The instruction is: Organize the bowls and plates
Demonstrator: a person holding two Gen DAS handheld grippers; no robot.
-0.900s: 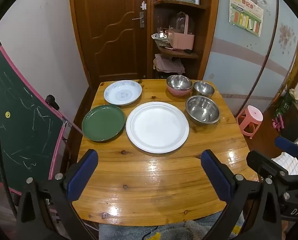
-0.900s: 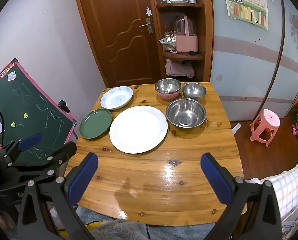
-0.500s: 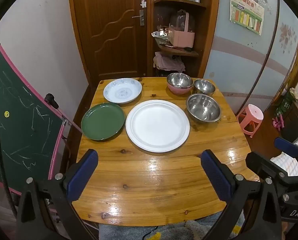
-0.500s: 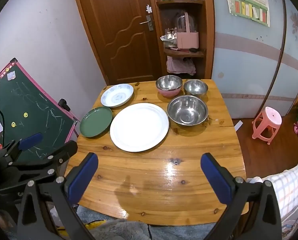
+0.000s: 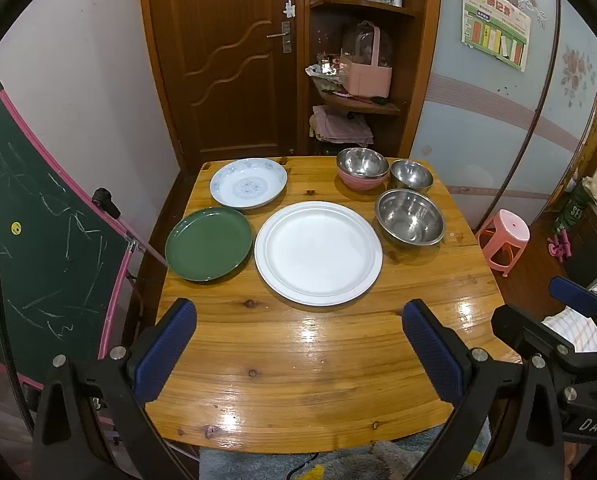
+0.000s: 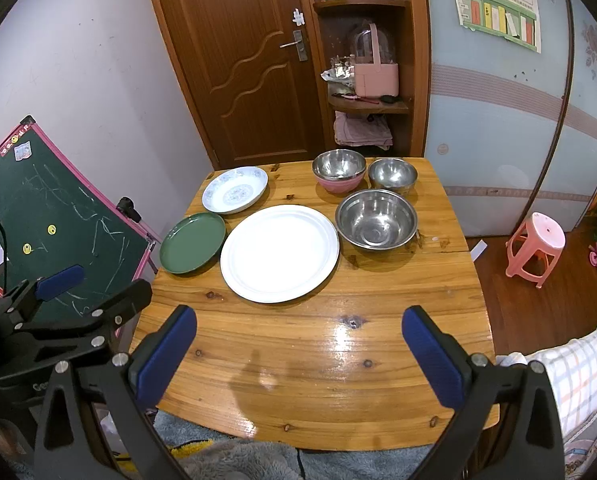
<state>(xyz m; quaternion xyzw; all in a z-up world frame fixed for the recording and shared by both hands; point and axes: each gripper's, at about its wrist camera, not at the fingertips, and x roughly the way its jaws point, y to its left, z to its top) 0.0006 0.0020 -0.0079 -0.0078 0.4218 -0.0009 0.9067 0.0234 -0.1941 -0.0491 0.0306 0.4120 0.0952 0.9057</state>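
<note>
Both grippers, left gripper and right gripper, are hanging spread wide over the wooden table's near edge, gripping nothing. The white plate is sitting mid-table, green plate left, steel bowls right.

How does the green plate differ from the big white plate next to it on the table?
The green plate is dark green, while the white plate is plain white. The green plate is clearly smaller across than the white plate. The green plate sits at the table's left edge; the white plate lies near the middle. Both are round, empty, lying flat on the wooden table, and untouched by either gripper.
</note>
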